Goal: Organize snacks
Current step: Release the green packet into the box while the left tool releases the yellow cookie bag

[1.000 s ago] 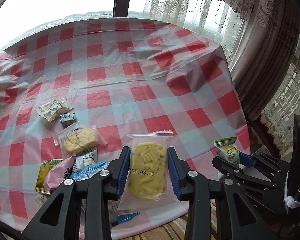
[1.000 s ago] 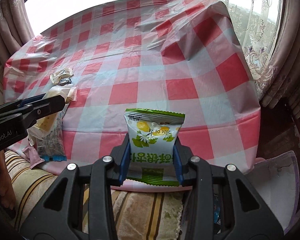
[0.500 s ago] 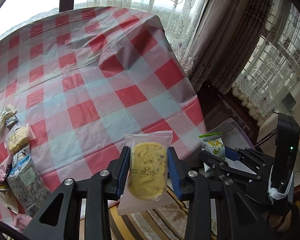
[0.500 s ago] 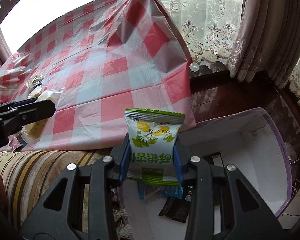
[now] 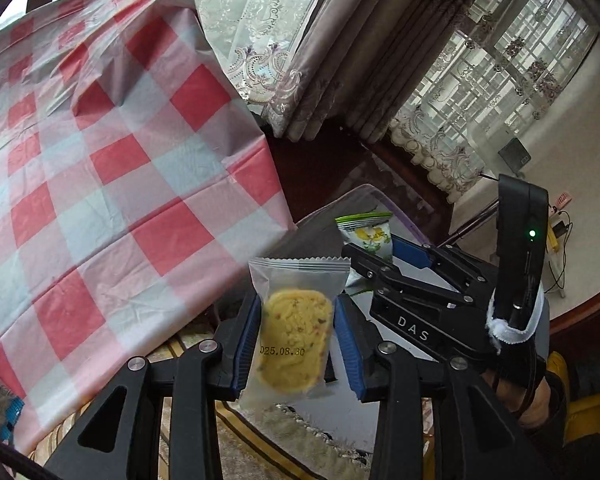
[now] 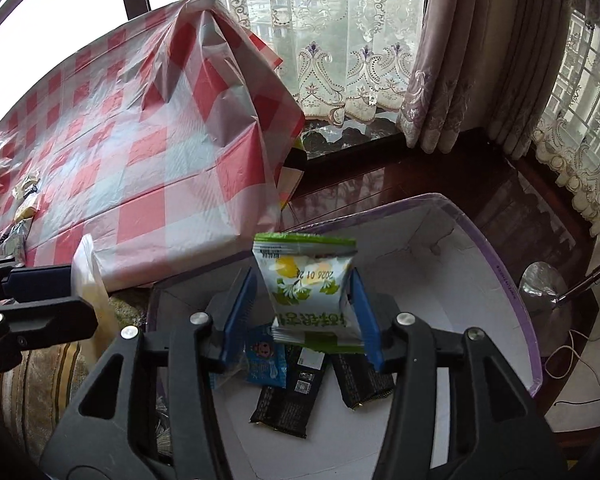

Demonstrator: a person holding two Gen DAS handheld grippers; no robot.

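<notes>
Both jaws tell different stories: the right gripper has just been opening, its blue pads now standing clear of the green-and-white snack packet that sits loose between them, directly above the white box with the purple rim. Inside that box lie black wrapped bars and a blue packet. Over on the left gripper, the pads are clamped on the sides of a clear-wrapped yellow cookie, held upright with its crimped top edge uppermost, past the edge of the table with the red-and-white checked tablecloth and just beside the right gripper. More snacks rest on the far left of the tablecloth, well apart from the box. Lace curtains hang behind.
</notes>
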